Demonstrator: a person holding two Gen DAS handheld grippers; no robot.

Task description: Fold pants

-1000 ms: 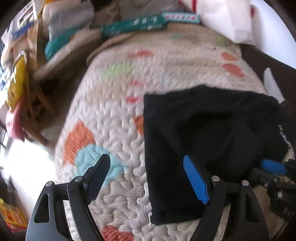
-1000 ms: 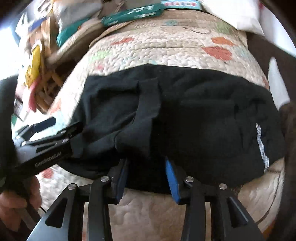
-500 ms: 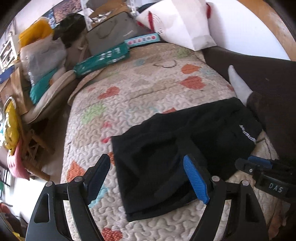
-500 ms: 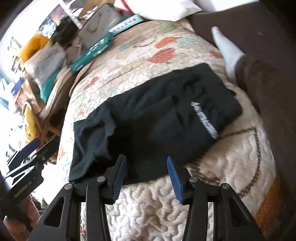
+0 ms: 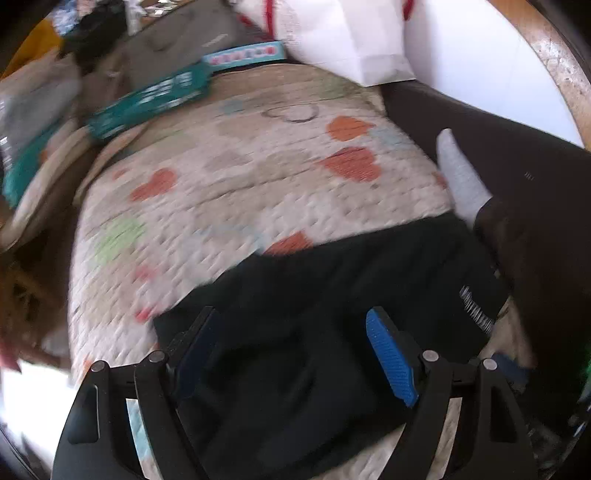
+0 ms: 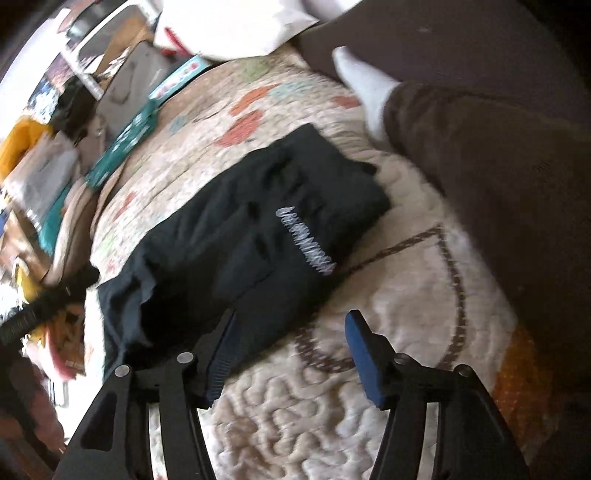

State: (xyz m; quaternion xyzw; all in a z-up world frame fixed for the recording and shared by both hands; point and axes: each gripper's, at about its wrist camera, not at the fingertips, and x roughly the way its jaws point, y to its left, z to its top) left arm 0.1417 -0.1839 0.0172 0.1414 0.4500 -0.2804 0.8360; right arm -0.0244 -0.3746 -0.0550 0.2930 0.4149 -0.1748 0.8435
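Observation:
Black pants (image 5: 332,317) with a white printed logo (image 5: 476,306) lie folded in a compact bundle on a quilted bedspread (image 5: 258,177). In the left wrist view my left gripper (image 5: 291,350) is open and empty, above the near part of the bundle. In the right wrist view the pants (image 6: 240,243) lie ahead and to the left, logo (image 6: 306,247) up. My right gripper (image 6: 288,350) is open and empty above the quilt (image 6: 388,302), at the bundle's near edge. The left gripper (image 6: 40,310) shows blurred at the far left.
A person's leg in brown trousers (image 6: 491,192) with a white sock (image 6: 364,81) lies along the bed's right side, next to the pants. A white pillow (image 5: 343,33) is at the head. Boxes, bags and clutter (image 5: 122,81) crowd the left side beyond the bed's edge.
Both grippers have let go of the pants and pulled back. The right gripper opened wider and swung right, off the cloth. The left view moved nearer over the bundle.

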